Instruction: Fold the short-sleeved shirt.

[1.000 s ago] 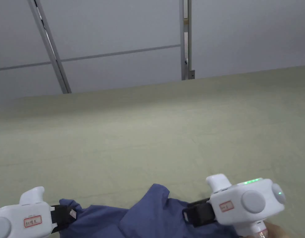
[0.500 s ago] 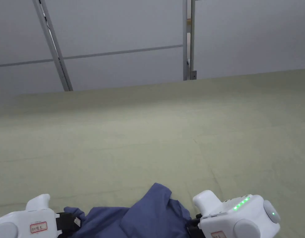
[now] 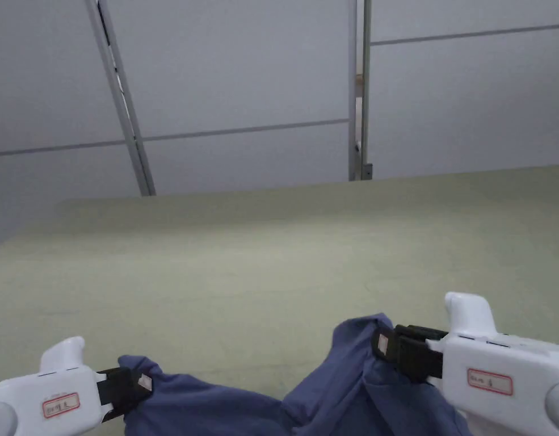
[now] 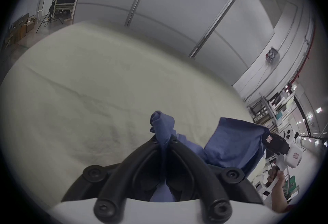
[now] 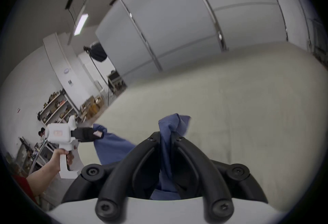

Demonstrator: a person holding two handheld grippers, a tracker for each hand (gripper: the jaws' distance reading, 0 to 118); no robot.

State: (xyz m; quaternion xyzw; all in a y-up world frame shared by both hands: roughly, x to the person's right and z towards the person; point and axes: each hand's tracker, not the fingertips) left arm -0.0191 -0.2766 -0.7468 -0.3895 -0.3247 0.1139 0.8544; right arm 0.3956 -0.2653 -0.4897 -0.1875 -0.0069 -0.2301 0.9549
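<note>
spreading wide and pale green across the head view: the tabletop (image 3: 261, 255), lightly creased, backed by a grey panelled wall (image 3: 244, 74) with metal uprights.

hanging between the two claws above the near edge of the tabletop: the blue shirt (image 3: 329, 397), sagging in the middle and bunching into folds, its lower part running out of the head view.

gripping the shirt's left end: the left claw (image 3: 137, 385), jaws pressed together on a pinch of fabric, a small tuft (image 4: 162, 122) poking out past the tips in the left gripper view. sitting lower than the other claw in the head view.

gripping the shirt's right end: the right claw (image 3: 386, 344), jaws clamped on the cloth, a fold (image 5: 174, 122) sticking up beyond the tips in the right gripper view. raising that end into a peak.

holding each white handle: a hand, the right one (image 4: 274, 177) seen from the left gripper view, the left one (image 5: 63, 155) from the right gripper view.

standing far off by the wall: shelves (image 5: 55, 109) and a light stand (image 4: 51, 6).
</note>
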